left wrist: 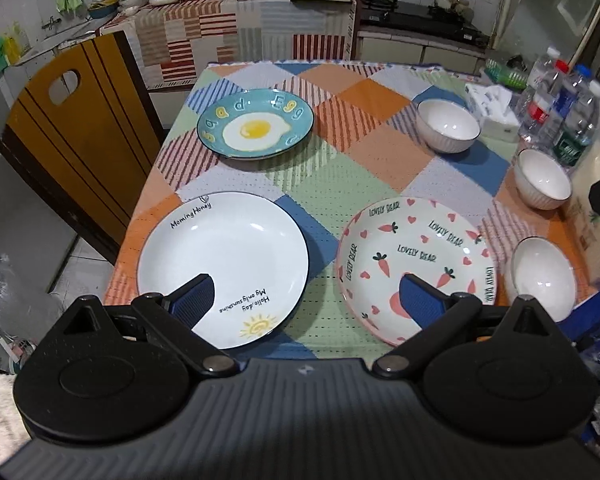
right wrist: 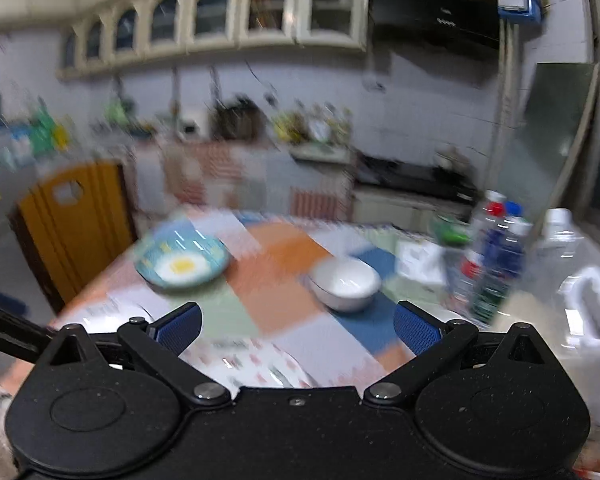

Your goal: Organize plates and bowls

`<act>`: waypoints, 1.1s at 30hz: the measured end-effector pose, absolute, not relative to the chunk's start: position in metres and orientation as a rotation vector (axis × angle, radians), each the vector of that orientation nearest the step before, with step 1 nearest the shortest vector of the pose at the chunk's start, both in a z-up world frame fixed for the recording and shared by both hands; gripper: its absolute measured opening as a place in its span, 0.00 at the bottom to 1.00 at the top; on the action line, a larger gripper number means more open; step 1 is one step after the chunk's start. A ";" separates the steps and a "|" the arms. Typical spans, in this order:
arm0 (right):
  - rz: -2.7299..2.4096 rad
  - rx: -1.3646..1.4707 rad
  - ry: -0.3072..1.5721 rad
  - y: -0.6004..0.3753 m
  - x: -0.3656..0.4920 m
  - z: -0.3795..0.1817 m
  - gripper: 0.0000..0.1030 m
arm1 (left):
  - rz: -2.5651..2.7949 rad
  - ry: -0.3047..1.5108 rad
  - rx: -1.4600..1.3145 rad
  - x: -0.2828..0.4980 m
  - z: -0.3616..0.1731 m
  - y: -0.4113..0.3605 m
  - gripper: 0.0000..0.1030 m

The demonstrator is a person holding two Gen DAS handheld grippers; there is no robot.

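Hovering above table (left wrist: 380, 136), left gripper (left wrist: 306, 300) wide open, empty, over gap between white plate (left wrist: 236, 252) and carrot plate (left wrist: 420, 248). Egg plate (left wrist: 255, 123) far left; three white bowls (left wrist: 447, 125) along right. Right gripper (right wrist: 297, 326) spread wide, empty, view blurred.

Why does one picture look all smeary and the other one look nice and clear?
The right wrist view is motion-blurred: the egg plate and a white bowl are streaked, though the right gripper itself stays sharp. The left wrist view is crisp enough to read "Morning Honey" on the white plate, with small glare spots, and the fisheye lens bends its edges.
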State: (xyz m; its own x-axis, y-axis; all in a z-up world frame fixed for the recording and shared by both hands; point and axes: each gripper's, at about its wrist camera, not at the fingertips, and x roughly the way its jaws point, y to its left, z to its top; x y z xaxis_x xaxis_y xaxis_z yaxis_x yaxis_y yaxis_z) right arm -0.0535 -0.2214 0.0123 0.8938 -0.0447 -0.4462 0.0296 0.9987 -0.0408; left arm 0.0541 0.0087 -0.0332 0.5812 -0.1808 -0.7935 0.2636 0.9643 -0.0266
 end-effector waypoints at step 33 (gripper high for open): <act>0.405 0.226 1.116 -0.321 0.113 -0.163 0.22 | -0.390 1.242 -0.086 0.108 -0.169 -0.034 0.36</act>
